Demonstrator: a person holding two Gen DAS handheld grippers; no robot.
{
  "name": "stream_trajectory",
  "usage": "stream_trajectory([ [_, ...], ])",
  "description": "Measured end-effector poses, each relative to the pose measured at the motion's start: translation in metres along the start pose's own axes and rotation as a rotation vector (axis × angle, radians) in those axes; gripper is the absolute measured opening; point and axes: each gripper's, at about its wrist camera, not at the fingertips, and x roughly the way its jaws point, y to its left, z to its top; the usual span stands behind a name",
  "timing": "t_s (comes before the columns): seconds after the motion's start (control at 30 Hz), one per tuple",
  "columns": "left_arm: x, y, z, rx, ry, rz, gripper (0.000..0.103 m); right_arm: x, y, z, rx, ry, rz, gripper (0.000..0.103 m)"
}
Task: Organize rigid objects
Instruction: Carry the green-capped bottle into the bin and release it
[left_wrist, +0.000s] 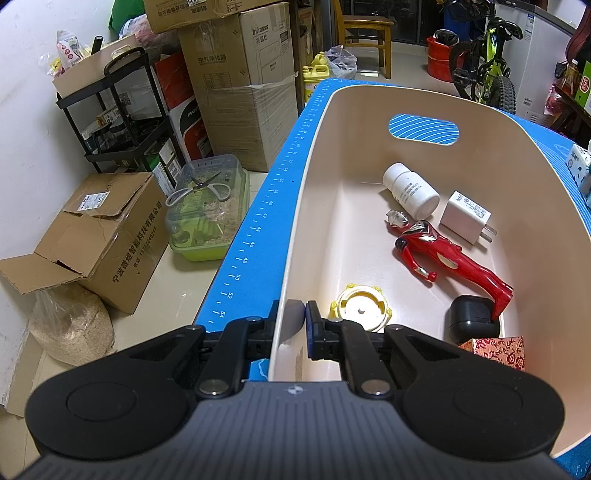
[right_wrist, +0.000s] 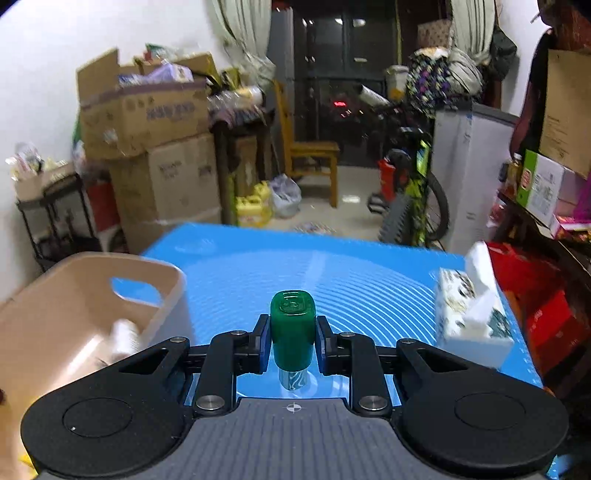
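A beige plastic bin (left_wrist: 369, 110) stands on the blue mat (left_wrist: 258, 221). My left gripper (left_wrist: 293, 321) is shut on the bin's near-left rim, one finger outside the wall, one inside. Inside the bin lie a white pill bottle (left_wrist: 410, 190), a white charger plug (left_wrist: 467, 218), a red toy figure (left_wrist: 447, 258), a yellow-and-white round toy (left_wrist: 360, 308), a black case (left_wrist: 472, 319) and a red patterned box (left_wrist: 496, 349). My right gripper (right_wrist: 293, 341) is shut on a small green bottle (right_wrist: 293, 328), held upright above the mat (right_wrist: 332, 280), right of the bin (right_wrist: 74, 295).
A tissue box (right_wrist: 472, 317) sits on the mat's right side and shows at the edge of the left wrist view (left_wrist: 580, 166). Cardboard boxes (left_wrist: 107, 236), a black cart (left_wrist: 122, 110) and a clear lidded tub (left_wrist: 207, 214) stand on the floor left of the table. A bicycle (left_wrist: 484, 62) stands behind.
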Motion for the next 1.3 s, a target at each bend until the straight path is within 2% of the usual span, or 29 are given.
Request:
stream_trajectory([
  [0.13, 0.000, 0.000, 0.000, 0.000, 0.000, 0.000, 0.014, -0.011, 0.024, 0.010, -0.010, -0.025, 0.062, 0.033],
  [0.3, 0.000, 0.000, 0.000, 0.000, 0.001, -0.001, 0.014, -0.017, 0.059, 0.011, -0.049, -0.007, 0.147, 0.033],
  [0.4, 0.000, 0.000, 0.000, 0.000, 0.000, -0.001, 0.014, -0.016, 0.080, 0.006, -0.119, 0.012, 0.154, 0.034],
  [0.5, -0.001, -0.001, 0.000, 0.001, 0.000, 0.000, 0.014, -0.017, 0.092, 0.003, -0.132, 0.024, 0.185, 0.034],
  [0.67, -0.001, -0.001, 0.001, -0.001, 0.000, -0.003, 0.014, -0.026, 0.103, 0.005, -0.150, -0.011, 0.190, 0.034],
  [0.83, -0.001, -0.001, 0.001, -0.002, 0.000, -0.003, 0.014, -0.032, 0.110, 0.006, -0.153, -0.009, 0.241, 0.034],
  [1.07, -0.001, -0.001, 0.001, -0.002, 0.000, -0.003, 0.014, -0.026, 0.137, -0.010, -0.242, 0.084, 0.333, 0.034],
  [1.3, -0.001, -0.001, 0.001, -0.001, 0.000, -0.002, 0.014, -0.014, 0.159, -0.032, -0.329, 0.219, 0.362, 0.034],
])
